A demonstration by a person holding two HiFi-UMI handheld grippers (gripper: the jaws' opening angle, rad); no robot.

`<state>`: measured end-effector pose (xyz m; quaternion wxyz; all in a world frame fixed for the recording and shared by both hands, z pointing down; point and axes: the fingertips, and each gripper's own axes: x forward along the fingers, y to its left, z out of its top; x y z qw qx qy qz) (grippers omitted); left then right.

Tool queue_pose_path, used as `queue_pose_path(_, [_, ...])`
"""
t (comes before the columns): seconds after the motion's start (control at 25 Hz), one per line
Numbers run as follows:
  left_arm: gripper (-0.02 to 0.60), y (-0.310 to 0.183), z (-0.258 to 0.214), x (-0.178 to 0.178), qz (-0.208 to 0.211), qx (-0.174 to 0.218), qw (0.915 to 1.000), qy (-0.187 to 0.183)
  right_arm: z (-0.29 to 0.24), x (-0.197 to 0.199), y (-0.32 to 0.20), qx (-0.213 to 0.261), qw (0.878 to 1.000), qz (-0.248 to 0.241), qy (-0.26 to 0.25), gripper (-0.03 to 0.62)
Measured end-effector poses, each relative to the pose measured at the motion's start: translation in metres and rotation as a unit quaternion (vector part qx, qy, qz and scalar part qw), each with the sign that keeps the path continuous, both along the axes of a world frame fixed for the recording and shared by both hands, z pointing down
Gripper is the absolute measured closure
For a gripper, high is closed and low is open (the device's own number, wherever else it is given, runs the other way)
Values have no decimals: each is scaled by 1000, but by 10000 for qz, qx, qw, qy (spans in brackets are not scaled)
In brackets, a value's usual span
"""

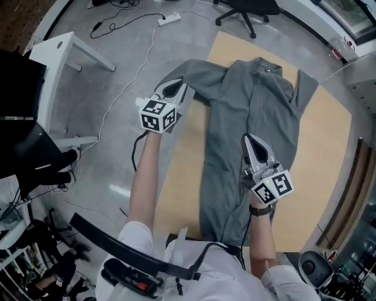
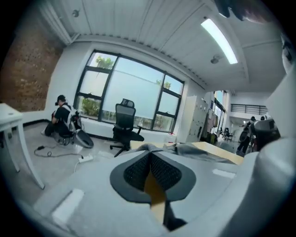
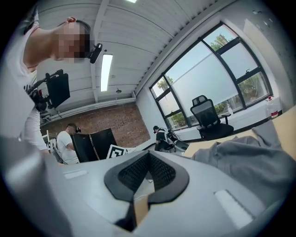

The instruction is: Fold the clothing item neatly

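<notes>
forearms, two of them and bare, reach forward from the person at the bottom of the head view. the left forearm (image 1: 144,176) stretches long over the floor beside the bench (image 1: 329,153). the left tool (image 1: 172,89) (image 2: 149,155) points ahead, nosed a little down and held above bench level. its jaws are clenched on the end of the left sleeve (image 1: 191,75), and grey cloth peaks right at their tips. the right forearm (image 1: 262,241), with a dark band at the wrist, shows shorter. the right tool (image 1: 251,141) (image 3: 148,156) hangs over the lower right part of the shirt, its jaws pressed together on each other, with the cloth lying off to its right in its own view.

counted: one grey shirt (image 1: 247,106), spread lengthwise on the one tan bench with its collar at the far end. it has two sleeves, the right sleeve (image 1: 305,88) lying folded in by the shoulder. there are two tools, each with one marker cube (image 1: 157,116). one office chair (image 1: 247,12) and one white table (image 1: 59,47) stand on the floor beyond.
</notes>
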<state>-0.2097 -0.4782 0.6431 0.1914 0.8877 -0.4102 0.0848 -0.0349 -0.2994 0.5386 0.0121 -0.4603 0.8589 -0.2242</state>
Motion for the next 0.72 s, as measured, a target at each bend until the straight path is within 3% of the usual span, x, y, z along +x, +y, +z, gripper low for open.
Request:
queue_pose_path(0.12, [575,24,-50,60,584,451,9970,-223,-17,19,13,144,9997,184,-122,588])
queue_pose_path(0.24, [575,57,-65,133,1330,695,9869,-586,-28,49,26,232,9987,427,-181,588])
queue_pose_path(0.32, [574,84,-54,178,1742,587,9801,-748,-33,70,36,260,9977,599,-173,588])
queue_pose_path(0.44, [568,125,-16,234,2184,-114,9738,-625,-33,103,48,267,9959,852,-164,588])
queue_pose_path(0.56, [445,156,19,252,2203,-747,9707,-608,-20,130,53,183,9949,993,-54,588])
queue_pose_path(0.72, [442,177,16,225,1809,-875,9782,-531,-9,133,45,75,9965,738,378,554])
